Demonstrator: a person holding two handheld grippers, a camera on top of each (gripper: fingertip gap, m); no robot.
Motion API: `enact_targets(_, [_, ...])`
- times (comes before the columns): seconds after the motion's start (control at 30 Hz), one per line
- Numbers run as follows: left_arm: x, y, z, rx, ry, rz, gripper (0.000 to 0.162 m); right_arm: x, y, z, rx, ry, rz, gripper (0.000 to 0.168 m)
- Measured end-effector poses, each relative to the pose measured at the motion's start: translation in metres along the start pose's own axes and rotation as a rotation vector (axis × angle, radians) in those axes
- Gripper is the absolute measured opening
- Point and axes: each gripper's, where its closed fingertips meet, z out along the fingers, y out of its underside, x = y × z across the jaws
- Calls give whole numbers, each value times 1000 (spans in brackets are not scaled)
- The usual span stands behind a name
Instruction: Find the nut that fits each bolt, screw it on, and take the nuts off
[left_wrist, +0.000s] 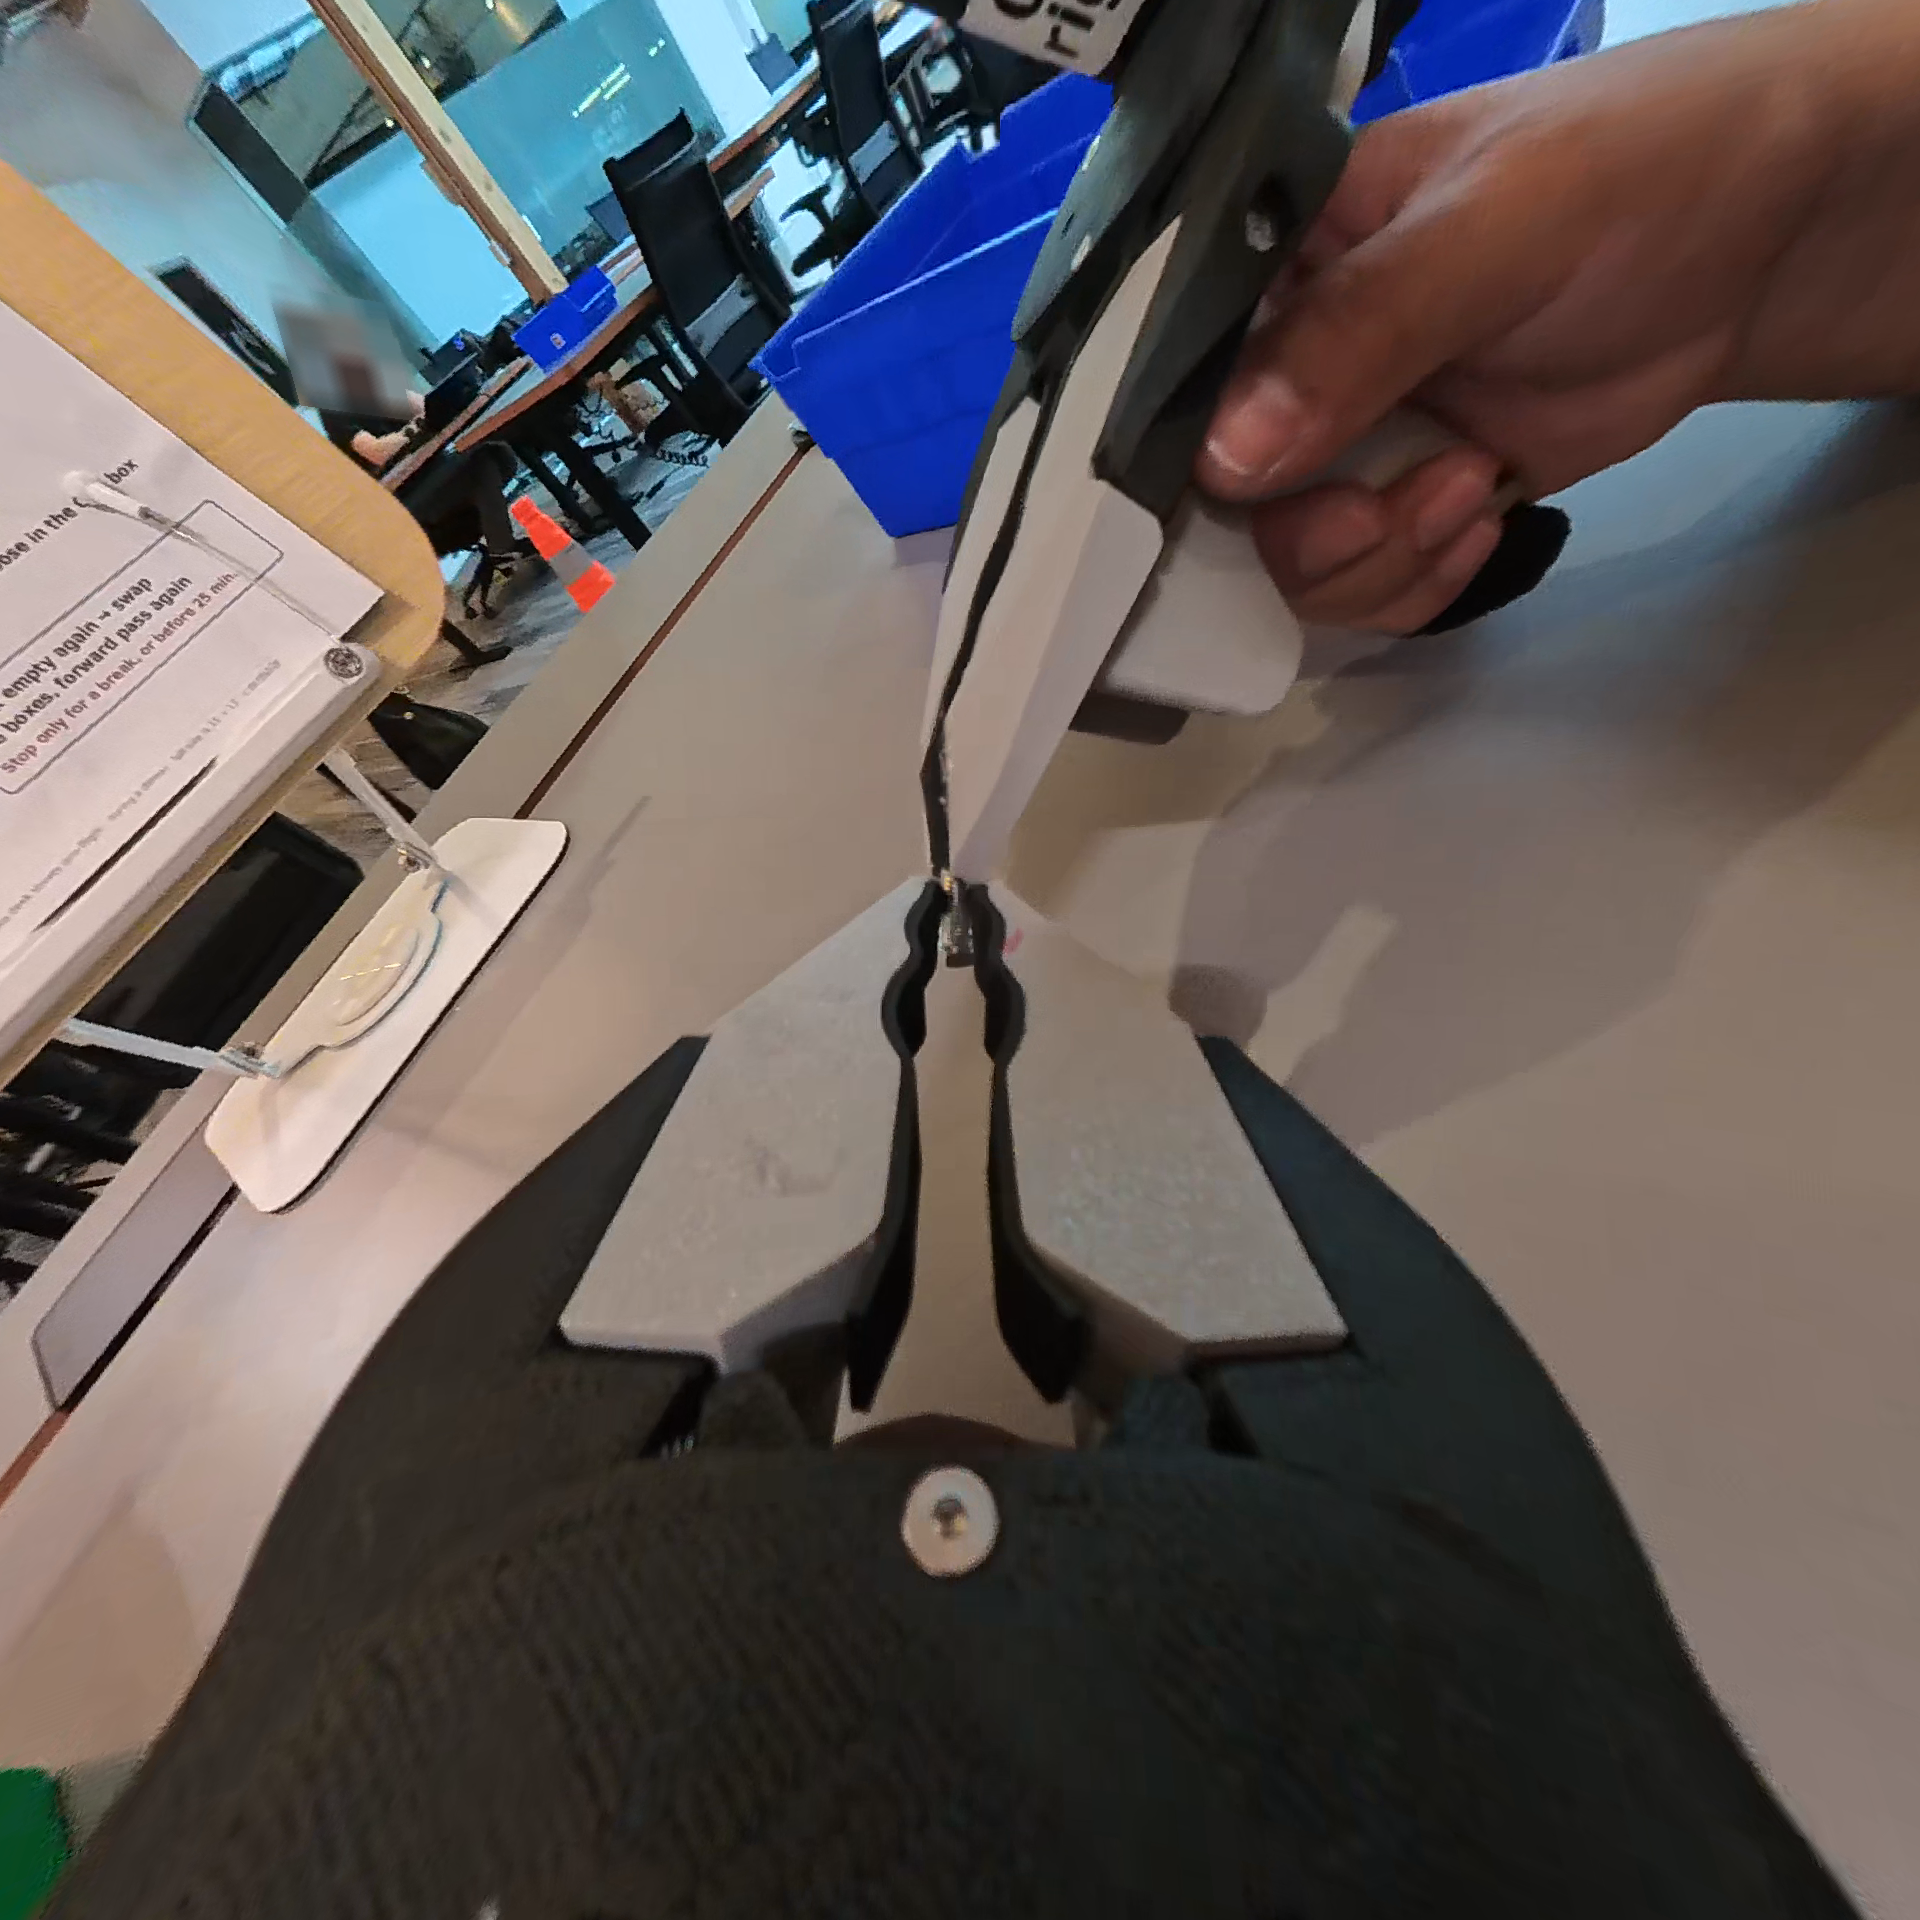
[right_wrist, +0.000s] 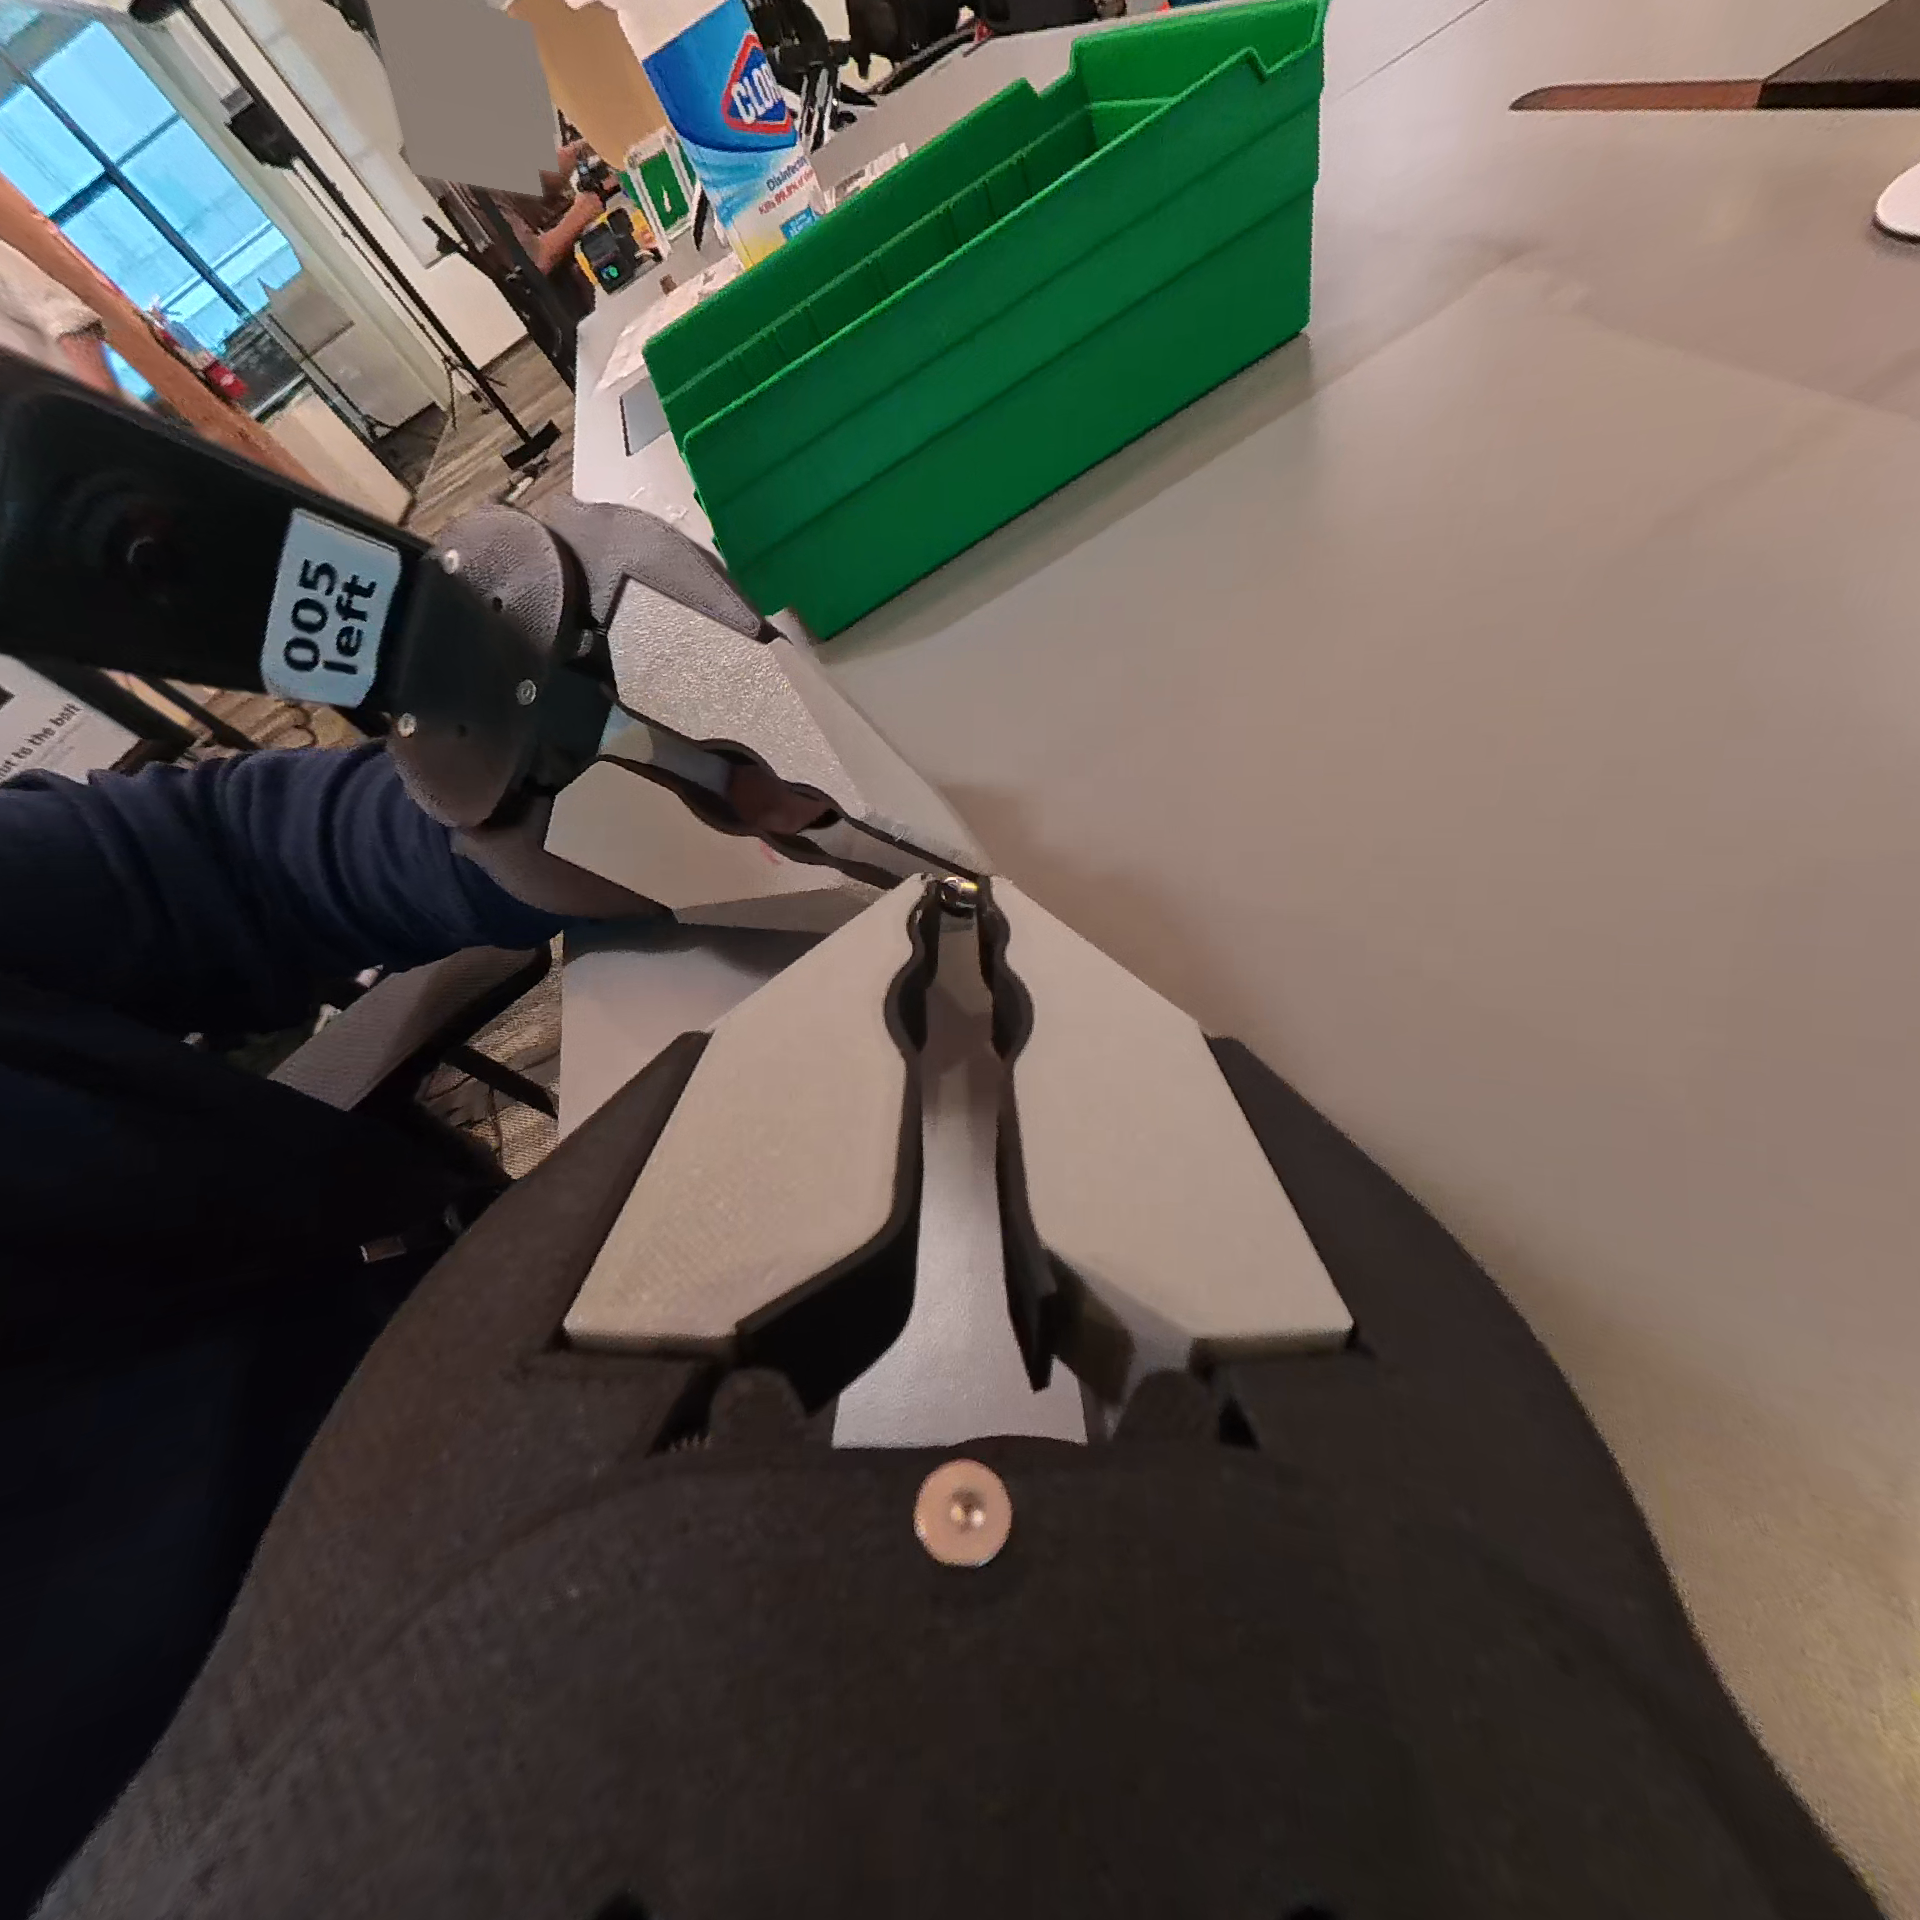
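Observation:
My left gripper (left_wrist: 954, 916) is shut on a small dark threaded bolt (left_wrist: 954, 932), held above the grey table (left_wrist: 1558, 987). My right gripper (left_wrist: 943, 860) comes down from the upper right, and its closed tips meet the bolt's end. In the right wrist view my right gripper (right_wrist: 958, 906) is shut on a small shiny nut (right_wrist: 958, 891). The left gripper (right_wrist: 951, 868) reaches in from the left, tip to tip with it. The two pieces touch. How far the nut sits on the thread is hidden.
A blue bin (left_wrist: 935, 312) stands at the back behind the right gripper. A green bin (right_wrist: 987, 343) stands on the table (right_wrist: 1507, 727) ahead, with a wipes canister (right_wrist: 738, 125) behind it. A sign stand (left_wrist: 156, 623) with a white base (left_wrist: 395, 997) is at the left edge. Left and right tips are no more than a few centimetres apart.

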Motion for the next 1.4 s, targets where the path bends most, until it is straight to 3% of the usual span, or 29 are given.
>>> enact_targets(0.23, [0,8,6,-79,-76,128,3,7,6,2,-35,63,-27,2])
enact_targets(0.4, [3,20,15,-119,-19,13,3,18,14,4,-90,145,-69,2])
enact_targets(0.53, [9,30,21,-167,37,-35,22,25,22,6,-141,187,-83,2])
enact_targets(0.9, [10,30,18,-165,57,-65,23,43,49,2,-299,221,-41,3])
enact_targets(1.4, [2,35,14,-172,50,-133,28,51,35,-1,-222,238,-30,10])
